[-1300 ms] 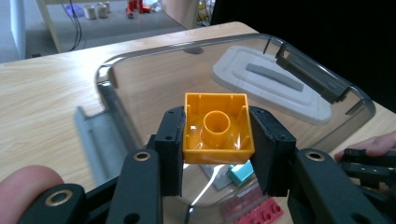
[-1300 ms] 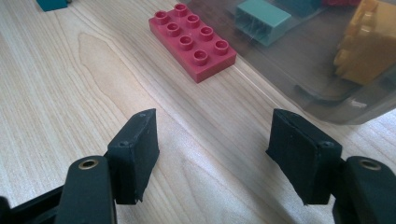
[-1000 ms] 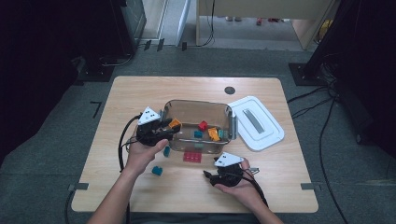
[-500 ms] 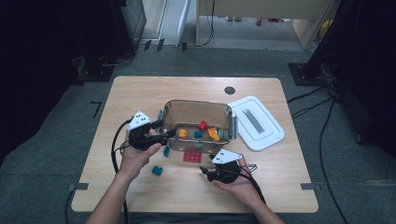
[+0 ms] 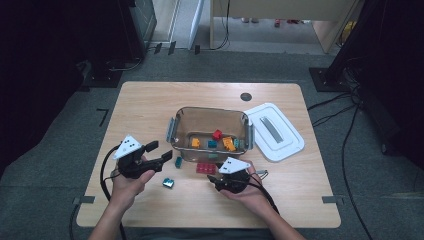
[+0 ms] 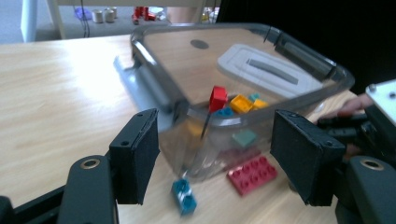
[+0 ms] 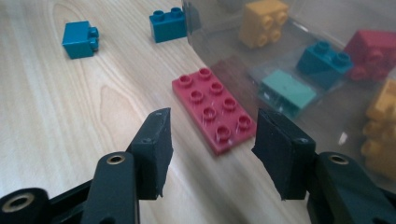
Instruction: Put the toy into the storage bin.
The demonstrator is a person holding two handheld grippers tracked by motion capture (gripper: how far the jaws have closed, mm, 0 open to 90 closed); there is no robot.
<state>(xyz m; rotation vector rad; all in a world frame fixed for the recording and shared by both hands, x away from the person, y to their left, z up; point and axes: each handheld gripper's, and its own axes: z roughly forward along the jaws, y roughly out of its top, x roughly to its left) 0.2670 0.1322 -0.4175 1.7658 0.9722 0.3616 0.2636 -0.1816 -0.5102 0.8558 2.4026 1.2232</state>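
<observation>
Between tool (image 7: 210, 156) pads, red plate (image 7: 214, 108) lengthwise

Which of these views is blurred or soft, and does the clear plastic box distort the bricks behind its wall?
Left gripper view: motion-smeared, the small blue brick streaked. Right gripper view: sharp on the flat red studded plate; the yellow, blue and green bricks behind the clear plastic box wall look hazy and dimmed. High view: evenly lit, soft with distance, surroundings dark.
</observation>
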